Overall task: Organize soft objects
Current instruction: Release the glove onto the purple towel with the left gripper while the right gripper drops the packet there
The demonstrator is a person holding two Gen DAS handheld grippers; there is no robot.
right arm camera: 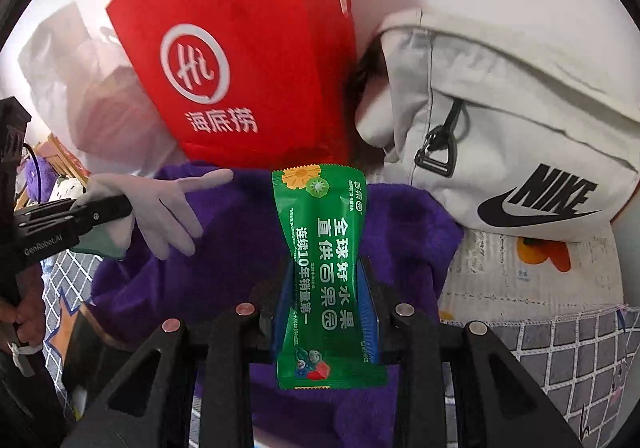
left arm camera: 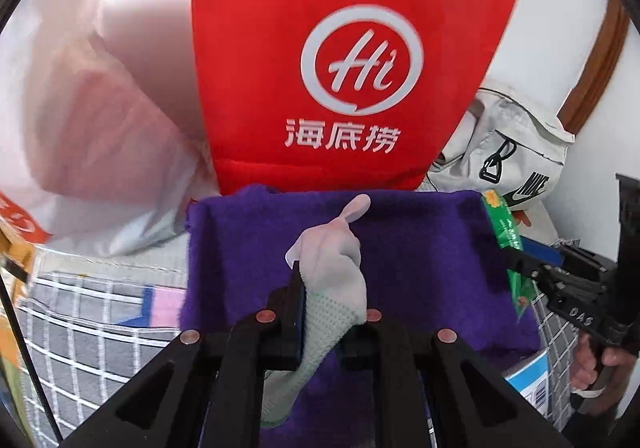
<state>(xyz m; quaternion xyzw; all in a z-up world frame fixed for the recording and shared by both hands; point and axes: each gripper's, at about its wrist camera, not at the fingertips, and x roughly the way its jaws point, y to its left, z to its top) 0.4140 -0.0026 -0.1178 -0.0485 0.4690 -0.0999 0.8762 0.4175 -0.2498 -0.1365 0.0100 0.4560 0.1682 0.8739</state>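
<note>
The left tongs point(left arm camera: 332, 288) pinch a soft grey knit glove point(left arm camera: 336, 268). The right tongs point(right arm camera: 326, 280) squeeze a green crinkly snack packet point(right arm camera: 320, 248). Both hang over a fuzzy purple blanket point(right arm camera: 400, 232).

right gripper point(right arm camera: 326, 288): clamps green packet point(right arm camera: 326, 248), frame centre
left gripper point(right arm camera: 102, 208): pinches glove point(right arm camera: 168, 208), left edge
purple towel point(right arm camera: 400, 232): beneath both

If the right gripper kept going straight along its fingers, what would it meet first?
Most likely the purple towel lying just ahead and below. The right gripper is shut on the green packet, whose tip leads. The red bag stands further back; depth is uncertain.
</note>
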